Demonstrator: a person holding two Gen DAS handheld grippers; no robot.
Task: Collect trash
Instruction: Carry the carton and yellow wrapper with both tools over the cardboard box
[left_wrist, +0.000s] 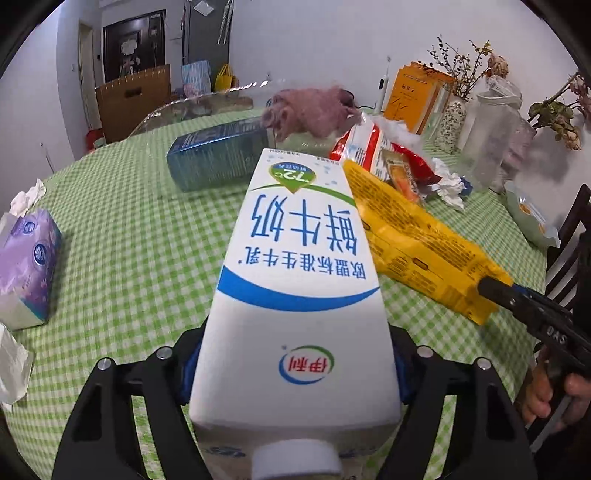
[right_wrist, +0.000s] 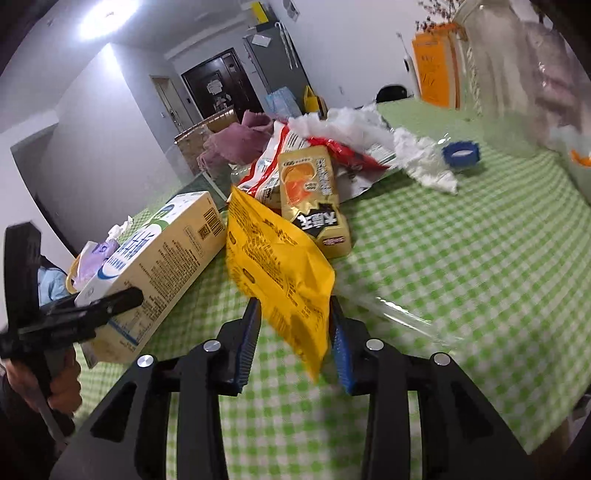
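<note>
Left gripper (left_wrist: 295, 354) clamped milk carton (left_wrist: 299, 258), right gripper (right_wrist: 295, 332) pinched yellow bag (right_wrist: 280, 258) just beside carton; both lifted off table (left_wrist: 129, 240), likely for binning.

The milk carton (left_wrist: 295, 280) is smooth coated paperboard with a soft sheen. At its 2 o'clock, the yellow bag (right_wrist: 280, 258) is glossy, crinkled plastic film. The surface (left_wrist: 140, 236) wears a matt checked cloth. The tissue pack (left_wrist: 27, 258) has shiny plastic wrap. Each claw is matt black plastic with bright metal screws (right_wrist: 212, 346).
</note>
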